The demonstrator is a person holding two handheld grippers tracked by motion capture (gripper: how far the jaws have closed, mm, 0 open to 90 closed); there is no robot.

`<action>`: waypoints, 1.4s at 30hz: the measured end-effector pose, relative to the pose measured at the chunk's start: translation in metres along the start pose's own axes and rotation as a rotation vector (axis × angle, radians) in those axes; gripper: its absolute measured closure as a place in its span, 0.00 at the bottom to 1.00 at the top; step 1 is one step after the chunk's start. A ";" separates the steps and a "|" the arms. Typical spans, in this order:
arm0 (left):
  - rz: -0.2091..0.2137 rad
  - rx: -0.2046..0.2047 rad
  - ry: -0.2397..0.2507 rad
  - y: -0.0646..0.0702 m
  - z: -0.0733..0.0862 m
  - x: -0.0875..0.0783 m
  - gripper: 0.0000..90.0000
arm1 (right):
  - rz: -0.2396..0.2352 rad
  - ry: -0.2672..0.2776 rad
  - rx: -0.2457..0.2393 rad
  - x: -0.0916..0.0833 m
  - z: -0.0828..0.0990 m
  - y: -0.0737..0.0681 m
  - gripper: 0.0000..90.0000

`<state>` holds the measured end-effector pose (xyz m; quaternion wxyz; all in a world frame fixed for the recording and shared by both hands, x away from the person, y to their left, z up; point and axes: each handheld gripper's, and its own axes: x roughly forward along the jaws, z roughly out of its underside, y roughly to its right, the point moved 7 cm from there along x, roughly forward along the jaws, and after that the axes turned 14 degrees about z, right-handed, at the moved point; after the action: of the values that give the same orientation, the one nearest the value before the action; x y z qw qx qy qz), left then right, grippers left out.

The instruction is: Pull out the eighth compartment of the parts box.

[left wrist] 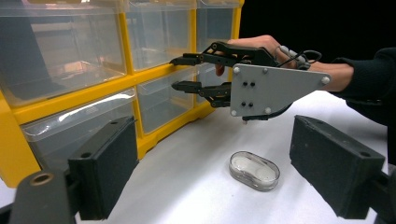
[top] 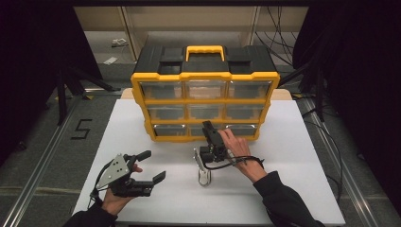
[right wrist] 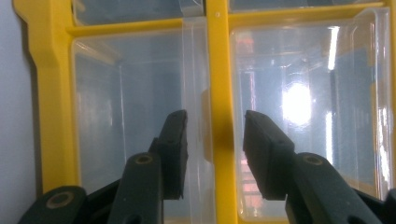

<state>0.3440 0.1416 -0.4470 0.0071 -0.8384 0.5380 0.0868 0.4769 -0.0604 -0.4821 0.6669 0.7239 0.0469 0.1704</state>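
The right gripper (left wrist: 183, 72) is holding its jaws apart around the clear handle lip (right wrist: 192, 93) of a bottom drawer (right wrist: 126, 126) in the yellow organizer (top: 204, 75), not yet pinching it. Closing off-centre, a jaw is likely catching the yellow divider (right wrist: 219, 116) beside the lip and slipping. The left gripper (top: 153, 165) is idling with jaws apart.

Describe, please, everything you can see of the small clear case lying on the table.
The small clear case is an oval box of see-through plastic with rounded ends; something white shows through the lid. It lies flat and shut on the white table, in front of the yellow drawer cabinet and apart from it. In the high view it sits just below the right gripper. Nothing grips it.
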 end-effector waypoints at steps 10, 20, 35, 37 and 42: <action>0.001 0.000 0.000 0.000 0.000 0.000 0.17 | -0.061 -0.020 0.017 -0.001 0.000 -0.002 0.83; 0.011 0.008 -0.008 0.001 0.001 0.001 0.17 | -0.077 -0.025 0.011 -0.005 -0.001 -0.002 0.86; 0.006 0.002 -0.006 0.000 0.001 0.001 0.17 | -0.084 -0.010 0.005 -0.013 -0.003 -0.001 0.86; 0.005 0.001 -0.008 0.000 0.001 0.001 0.17 | -0.084 -0.002 0.004 -0.014 -0.003 0.000 0.86; 0.011 0.009 -0.005 0.001 0.001 0.001 0.17 | -0.086 0.004 -0.001 -0.019 -0.004 0.002 0.86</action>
<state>0.3437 0.1404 -0.4482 0.0115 -0.8352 0.5430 0.0864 0.4581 -0.0625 -0.4838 0.6738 0.7207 0.0793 0.1427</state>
